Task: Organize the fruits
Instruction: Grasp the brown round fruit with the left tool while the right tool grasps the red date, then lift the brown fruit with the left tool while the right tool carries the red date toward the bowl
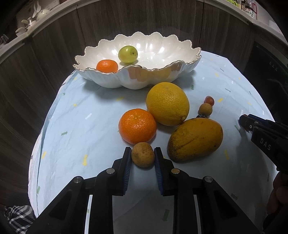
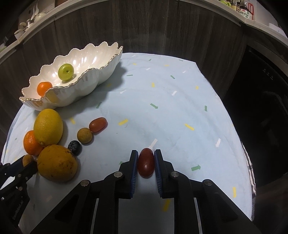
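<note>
Fruit lies scattered on a pale blue tablecloth [image 1: 81,111] printed with small arrows. From the left wrist camera, the left gripper [image 1: 142,158] has its blue pads pressed against both sides of a small brown longan [image 1: 143,157], which sits on the cloth just in front of a mandarin [image 1: 137,125]. Beside these lie a large lemon [image 1: 167,103] and a mango [image 1: 195,139], the mango hiding all but a sliver of a dark fruit behind it. A second longan [image 1: 205,108] and a red cherry tomato [image 1: 209,100] sit further back. The scalloped white bowl [image 1: 100,79] holds a green apple [image 1: 127,54] and an orange mandarin [image 1: 107,66], the latter half hidden by the rim. The right gripper [image 1: 249,126] enters at the right edge, cut off; "DAS" is readable on its body.

From the right wrist camera, the right gripper [image 2: 146,162] is clamped on a dark red cherry tomato [image 2: 146,164], well apart from the other fruit. The dark fruit shows here as a blueberry [image 2: 74,147], touching the mango [image 2: 57,162]. The left gripper [image 2: 27,164] is cropped at the lower left, its printed lettering too blurred to read. A bottle label [image 2: 245,13] on the shelf carries writing I cannot make out.
</note>
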### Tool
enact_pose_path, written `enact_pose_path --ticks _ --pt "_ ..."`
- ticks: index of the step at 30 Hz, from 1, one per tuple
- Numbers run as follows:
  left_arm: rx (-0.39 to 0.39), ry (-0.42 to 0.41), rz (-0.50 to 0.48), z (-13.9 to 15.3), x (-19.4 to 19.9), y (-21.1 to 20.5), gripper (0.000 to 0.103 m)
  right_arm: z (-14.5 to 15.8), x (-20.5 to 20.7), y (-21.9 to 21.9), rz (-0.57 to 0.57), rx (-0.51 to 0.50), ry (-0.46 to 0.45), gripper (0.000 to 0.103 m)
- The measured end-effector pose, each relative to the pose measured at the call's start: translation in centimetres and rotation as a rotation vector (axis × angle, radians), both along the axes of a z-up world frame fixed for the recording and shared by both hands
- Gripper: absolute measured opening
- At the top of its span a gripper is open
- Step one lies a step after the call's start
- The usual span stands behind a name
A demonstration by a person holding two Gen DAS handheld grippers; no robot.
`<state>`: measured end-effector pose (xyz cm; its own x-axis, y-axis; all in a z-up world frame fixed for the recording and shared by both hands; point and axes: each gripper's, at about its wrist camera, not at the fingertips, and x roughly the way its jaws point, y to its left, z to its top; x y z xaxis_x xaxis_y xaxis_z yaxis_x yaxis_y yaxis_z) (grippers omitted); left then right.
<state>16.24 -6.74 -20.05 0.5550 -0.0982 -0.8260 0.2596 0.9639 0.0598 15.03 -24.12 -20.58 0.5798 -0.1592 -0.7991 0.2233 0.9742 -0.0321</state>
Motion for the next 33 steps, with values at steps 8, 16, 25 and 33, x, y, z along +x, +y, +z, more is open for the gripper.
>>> enact_pose_path --ticks 8,16,25,33 --pt "-0.007 -0.006 0.004 0.1 0.0 0.1 0.025 0.7 -0.1 0.3 0.013 -0.003 -0.026 0.019" --pt "-0.009 -0.025 0.010 0.9 -0.1 0.2 0.025 1.4 -0.2 0.4 0.016 0.004 -0.046 0.019" --pt "-0.011 -0.051 0.026 2.7 0.2 0.6 0.025 3.4 -0.3 1.2 0.036 0.008 -0.085 0.019" --pt "-0.013 -0.077 0.036 4.5 0.8 1.0 0.025 5.2 0.1 1.9 0.057 0.017 -0.114 0.019"
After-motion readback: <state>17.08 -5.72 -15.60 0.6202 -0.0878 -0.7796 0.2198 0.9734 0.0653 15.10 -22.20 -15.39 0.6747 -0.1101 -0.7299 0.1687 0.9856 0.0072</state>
